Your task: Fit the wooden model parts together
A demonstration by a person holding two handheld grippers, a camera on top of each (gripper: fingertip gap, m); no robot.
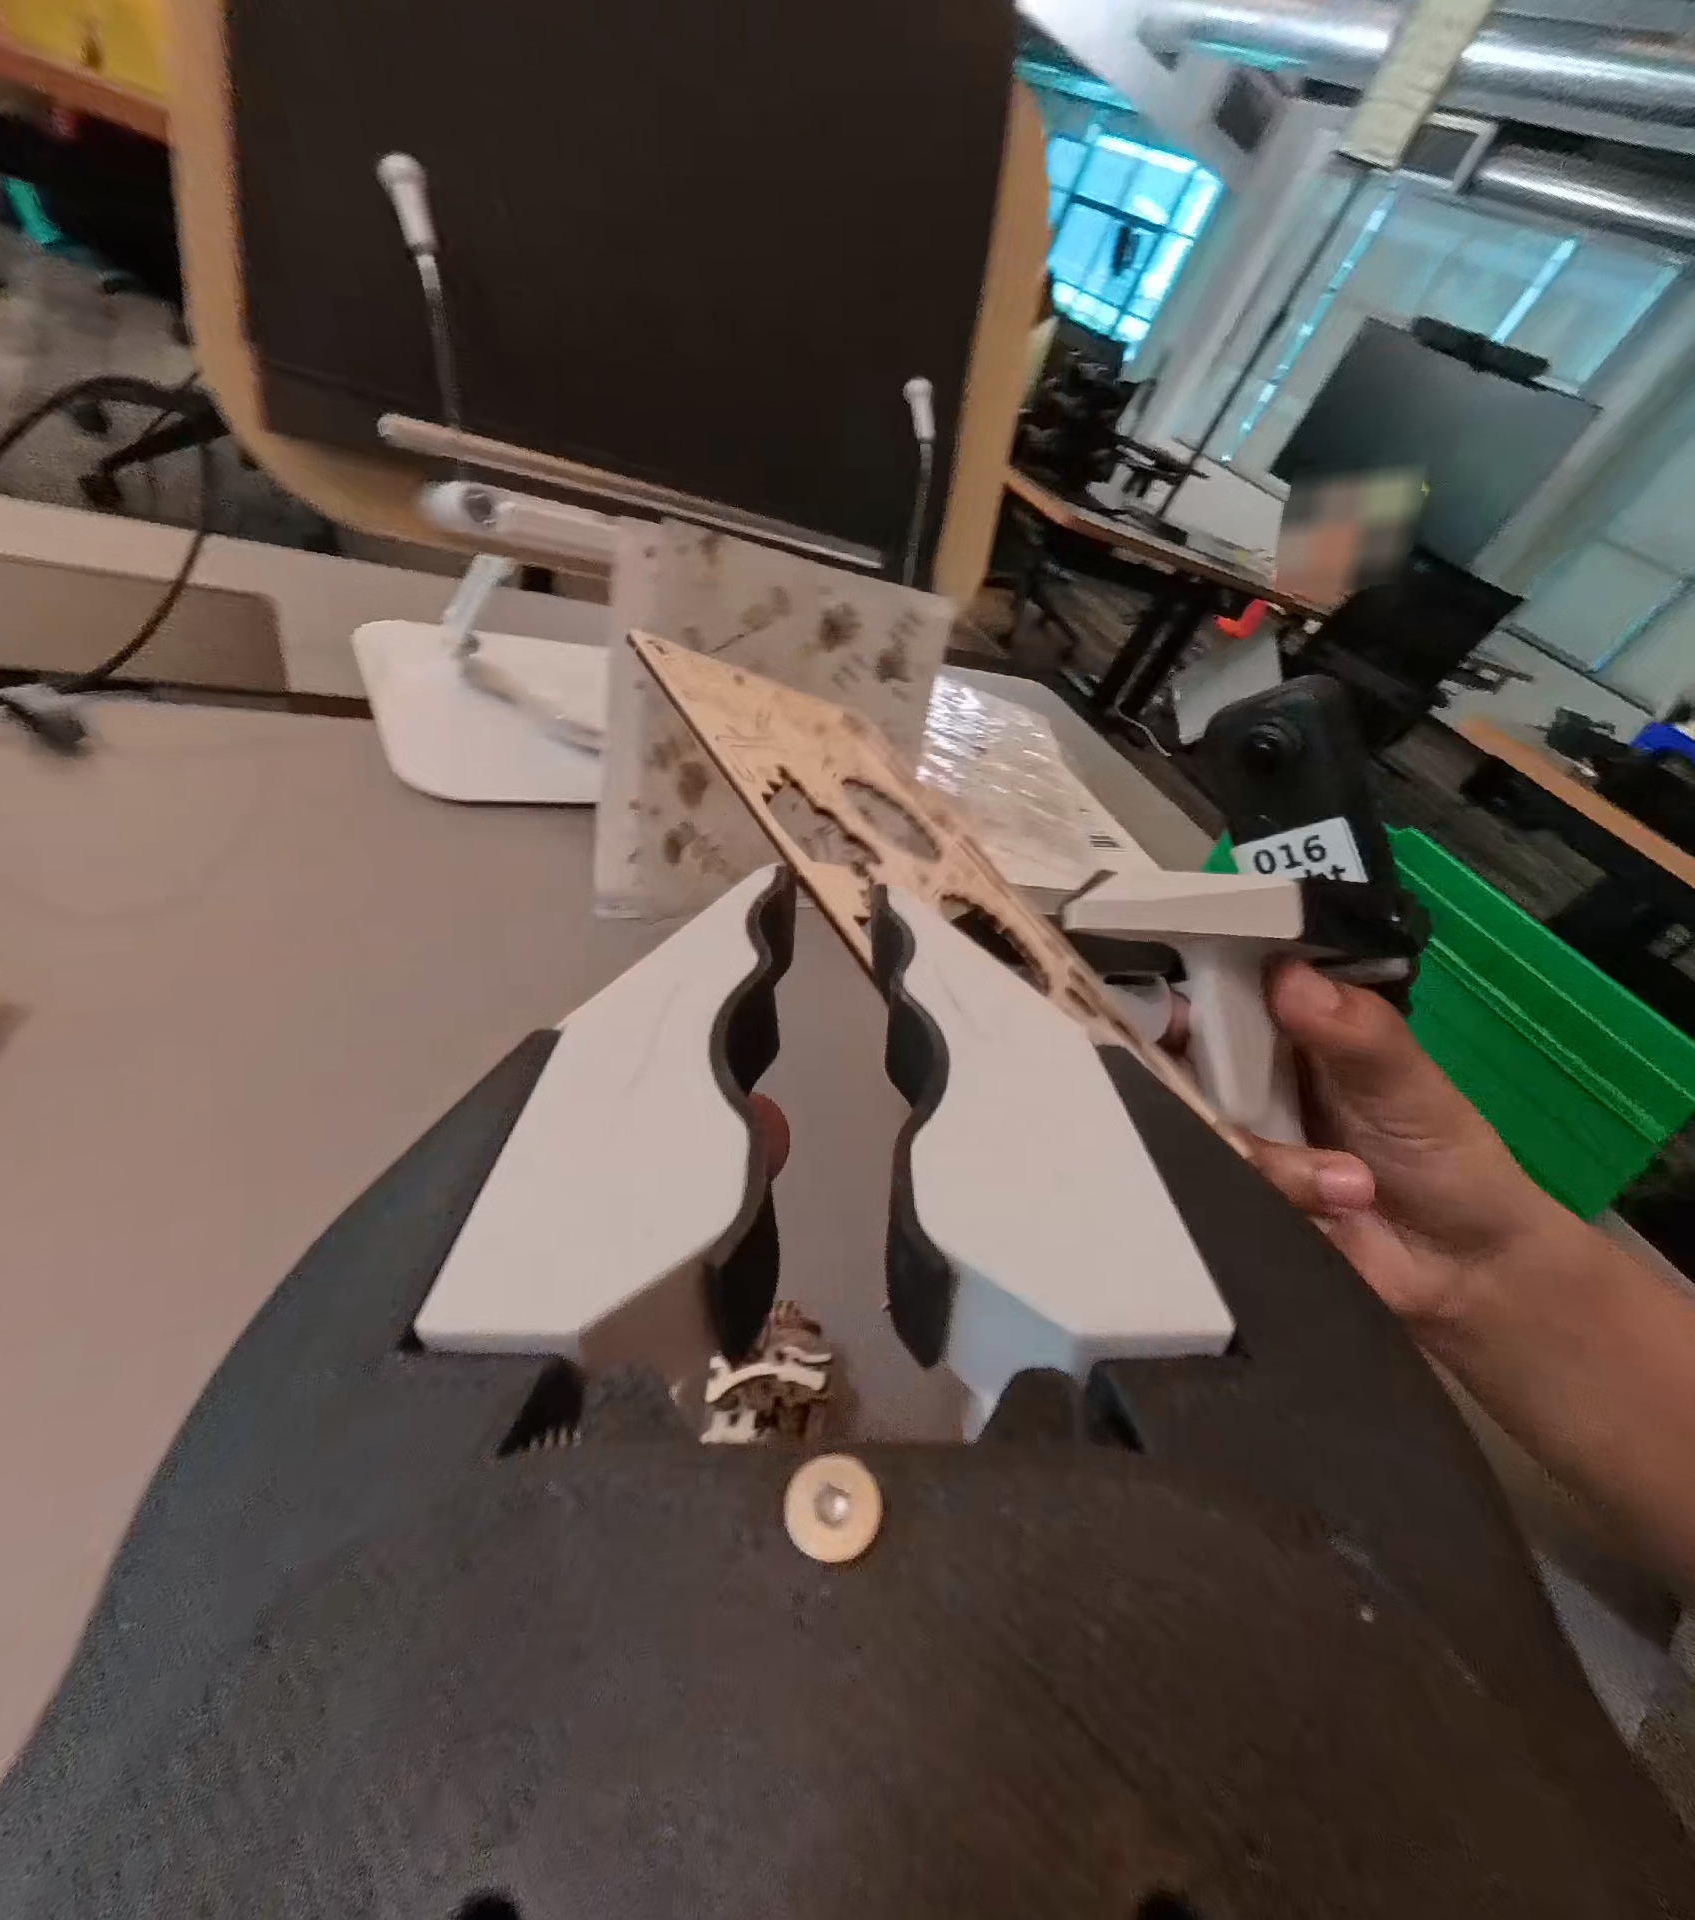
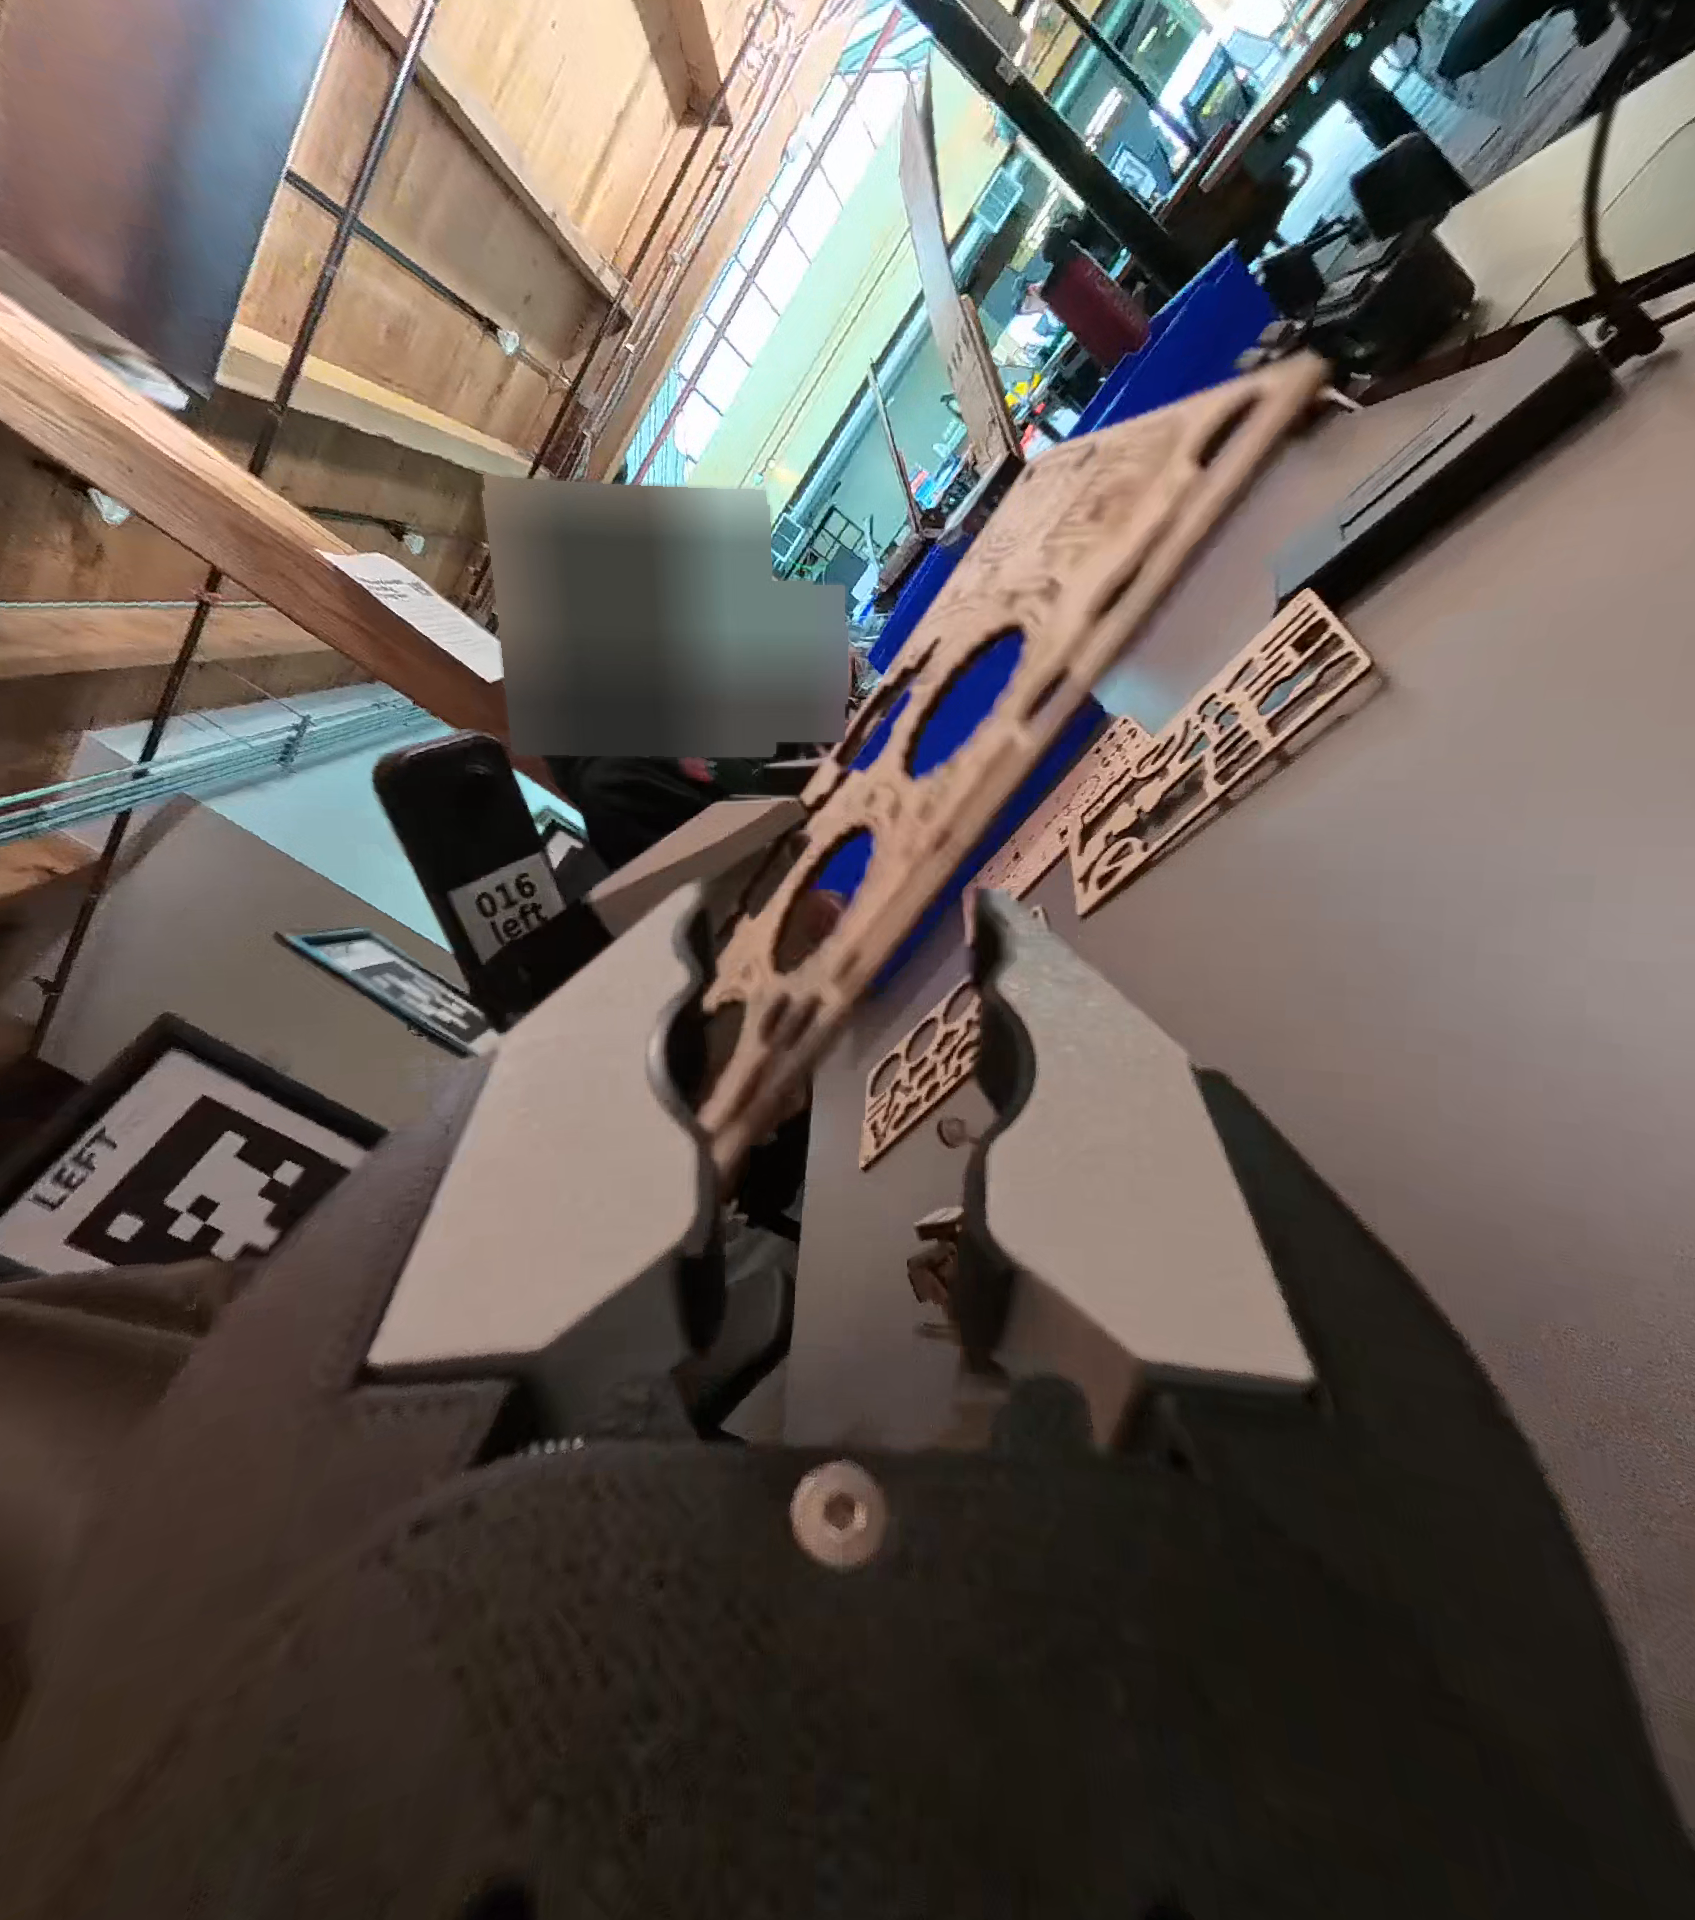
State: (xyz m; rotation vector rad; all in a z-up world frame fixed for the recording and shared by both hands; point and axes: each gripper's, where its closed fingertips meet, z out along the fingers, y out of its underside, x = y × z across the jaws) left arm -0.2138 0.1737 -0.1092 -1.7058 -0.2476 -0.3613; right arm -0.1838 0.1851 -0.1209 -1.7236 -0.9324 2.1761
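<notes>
A thin laser-cut wooden sheet [image 1: 822, 790] hangs tilted in the air in front of my left gripper [image 1: 830, 904]. The left jaws stand apart with nothing between the pads. The sheet crosses just past the left gripper's fingertips. My right gripper [image 2: 843, 925] is open. The sheet [image 2: 1061, 582] lies between its jaws against the left finger [image 2: 614, 1122], apart from the right finger. In the left wrist view the right gripper [image 1: 1092, 956] comes in from the right, and the sheet's low end reaches the person's hand [image 1: 1383, 1153]. A small wooden assembly [image 1: 770, 1382] shows at the base of the left fingers.
More cut wooden sheets [image 2: 1227, 727] lie flat on the grey table [image 1: 199, 935]. A white lamp base [image 1: 469, 727], a clear stand with printed marks [image 1: 770, 665] and a plastic-wrapped box [image 1: 1009, 769] stand behind. A green bin [image 1: 1549, 1039] is at the right, and a black box [image 2: 1445, 457] lies farther off. The left gripper's tips are roughly 4 cm from the right gripper's.
</notes>
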